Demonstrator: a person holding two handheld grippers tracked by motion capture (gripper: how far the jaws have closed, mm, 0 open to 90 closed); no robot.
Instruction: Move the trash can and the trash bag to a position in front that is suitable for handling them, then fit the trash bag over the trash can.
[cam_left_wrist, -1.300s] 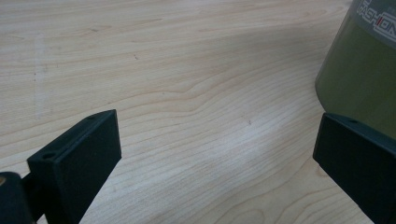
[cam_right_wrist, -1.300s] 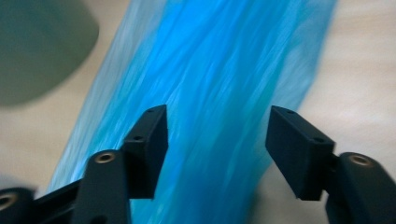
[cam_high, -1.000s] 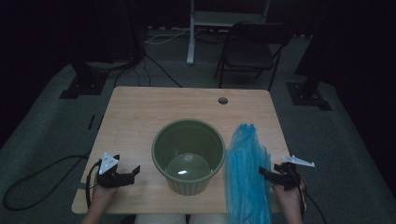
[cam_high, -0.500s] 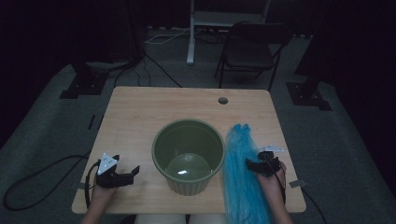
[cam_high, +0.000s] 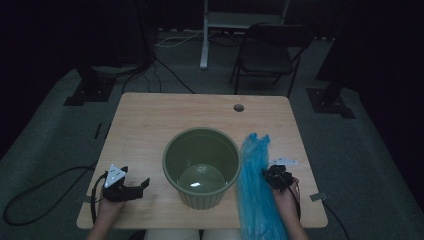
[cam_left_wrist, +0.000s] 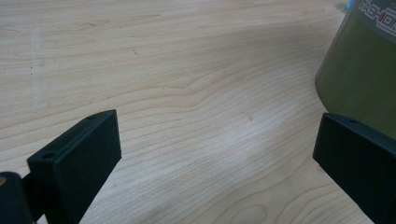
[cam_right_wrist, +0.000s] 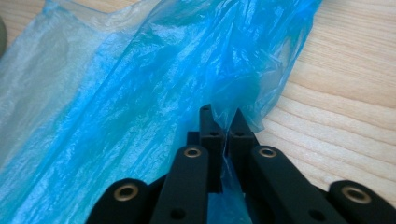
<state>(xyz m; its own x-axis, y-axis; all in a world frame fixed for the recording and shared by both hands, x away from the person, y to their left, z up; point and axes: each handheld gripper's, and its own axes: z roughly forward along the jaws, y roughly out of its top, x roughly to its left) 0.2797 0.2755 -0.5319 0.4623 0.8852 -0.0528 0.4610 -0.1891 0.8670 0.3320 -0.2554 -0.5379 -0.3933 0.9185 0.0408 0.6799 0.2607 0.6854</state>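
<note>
Your blue plastic bag runs off the bottom edge of the high view, so its lower end is cut away. In the right gripper view the bag spills past the top and left edges. The green bucket in the left gripper view is cropped at the right and top; its printed lettering is cut off and unreadable. Your forearms leave the high view at the bottom. The room behind the table is too dark to make out.

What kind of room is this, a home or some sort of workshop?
Probably a lab or recording studio, not a home: dark surroundings, stand bases and cables on grey carpet, a folding chair, and one lit wooden table.
</note>
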